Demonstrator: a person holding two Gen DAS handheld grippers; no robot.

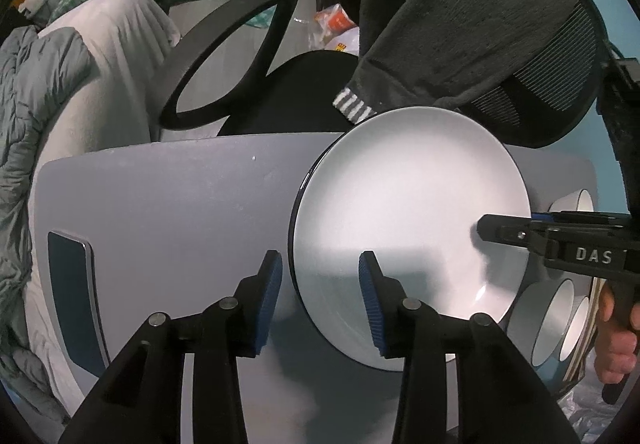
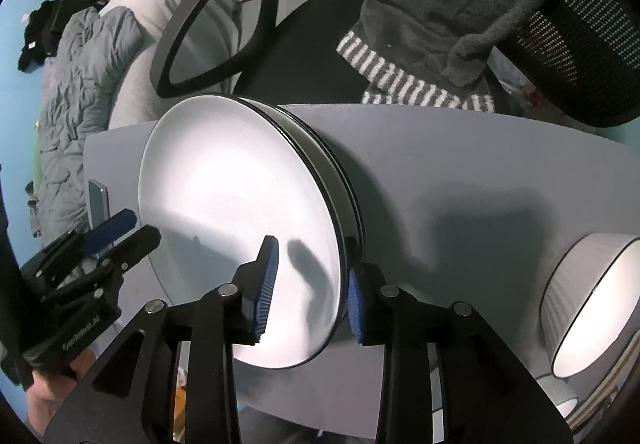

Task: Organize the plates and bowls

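Observation:
A stack of white plates with dark rims (image 2: 224, 184) lies on the grey table (image 2: 440, 148). The top plate (image 1: 400, 204) fills the middle of the left wrist view. My left gripper (image 1: 320, 264) points down over the plate's left rim, which runs between its blue pads (image 1: 268, 284) without either pad pressing on it. On the opposite side my right gripper (image 2: 312, 260) straddles the right rim in the same way, with a gap beside the pads (image 2: 266, 284). Each gripper also shows in the other's view: the right gripper (image 1: 492, 226), the left gripper (image 2: 134, 230). Both are open.
White ribbed bowls with dark rims (image 2: 592, 300) stand to the right of the plates, several of them (image 1: 560, 308). A dark flat phone-like object (image 1: 72, 284) lies at the table's left end. Behind the table are a black chair (image 1: 240, 56) draped with a dark garment (image 1: 440, 4), and a bed.

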